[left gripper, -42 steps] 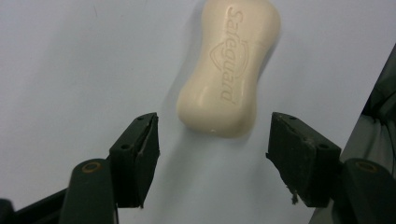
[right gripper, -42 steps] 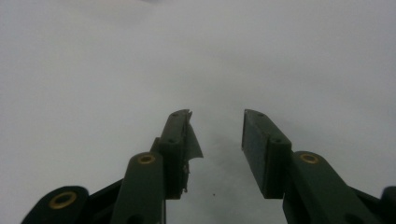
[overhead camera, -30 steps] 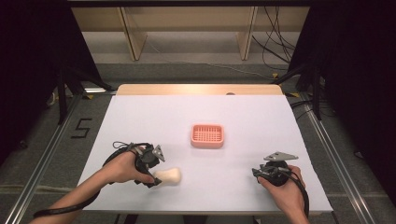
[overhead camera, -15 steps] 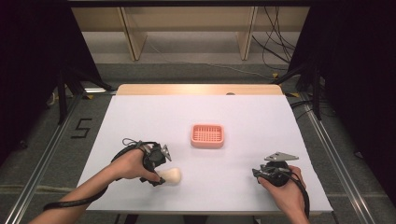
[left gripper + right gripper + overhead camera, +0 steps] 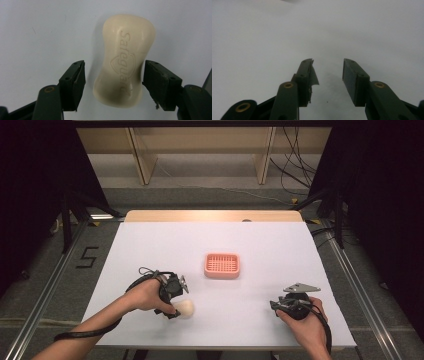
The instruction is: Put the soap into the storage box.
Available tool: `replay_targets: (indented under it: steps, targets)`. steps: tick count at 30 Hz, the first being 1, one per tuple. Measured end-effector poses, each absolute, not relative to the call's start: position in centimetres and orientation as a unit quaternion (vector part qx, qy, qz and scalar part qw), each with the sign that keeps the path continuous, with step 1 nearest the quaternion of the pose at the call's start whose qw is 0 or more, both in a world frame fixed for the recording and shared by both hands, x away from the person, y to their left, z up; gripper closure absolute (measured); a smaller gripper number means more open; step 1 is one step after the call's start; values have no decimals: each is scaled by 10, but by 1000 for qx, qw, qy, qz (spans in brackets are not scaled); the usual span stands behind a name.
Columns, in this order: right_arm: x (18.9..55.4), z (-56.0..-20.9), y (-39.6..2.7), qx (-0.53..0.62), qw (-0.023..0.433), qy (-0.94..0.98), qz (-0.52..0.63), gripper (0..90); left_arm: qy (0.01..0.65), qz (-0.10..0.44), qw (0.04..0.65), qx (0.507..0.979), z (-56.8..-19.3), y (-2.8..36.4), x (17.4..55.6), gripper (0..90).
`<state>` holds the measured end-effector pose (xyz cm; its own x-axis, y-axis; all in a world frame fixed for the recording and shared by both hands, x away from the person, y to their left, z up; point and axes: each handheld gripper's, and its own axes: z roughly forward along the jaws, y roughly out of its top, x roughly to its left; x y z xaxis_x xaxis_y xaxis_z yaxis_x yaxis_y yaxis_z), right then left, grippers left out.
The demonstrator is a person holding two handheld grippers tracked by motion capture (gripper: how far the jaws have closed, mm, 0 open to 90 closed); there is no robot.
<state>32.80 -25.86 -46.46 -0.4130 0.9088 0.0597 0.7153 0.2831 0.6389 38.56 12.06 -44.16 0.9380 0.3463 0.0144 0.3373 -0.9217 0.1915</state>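
A cream bar of soap [image 5: 186, 308] lies flat on the white table top [image 5: 150, 245] near the front left. My left gripper [image 5: 179, 304] reaches over it from the left. In the left gripper view the soap [image 5: 125, 60] lies between the two jaws of my left gripper [image 5: 113, 72]. The left pad [image 5: 77, 80] stands a little off it and the right pad [image 5: 155, 80] is right at its edge, so the gripper is open. My right gripper [image 5: 278, 306] rests at the front right, open [image 5: 328, 66], with only bare table between its jaws.
A pink slotted soap dish [image 5: 222, 265] sits in the middle of the table, behind and to the right of the soap. The table's front edge runs close below both hands. Beyond the far edge there are wooden shelf legs and cables on the floor.
My left hand and forearm have shifted slightly around the soap, which kept its place. The right hand has not moved.
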Motion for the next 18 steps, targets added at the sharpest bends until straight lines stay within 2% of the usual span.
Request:
replay_targets:
  steps: [18]
  targets:
    - [328,-465,-257,521,155,783,303,601,155,9,63,986,-452,108,389,343]
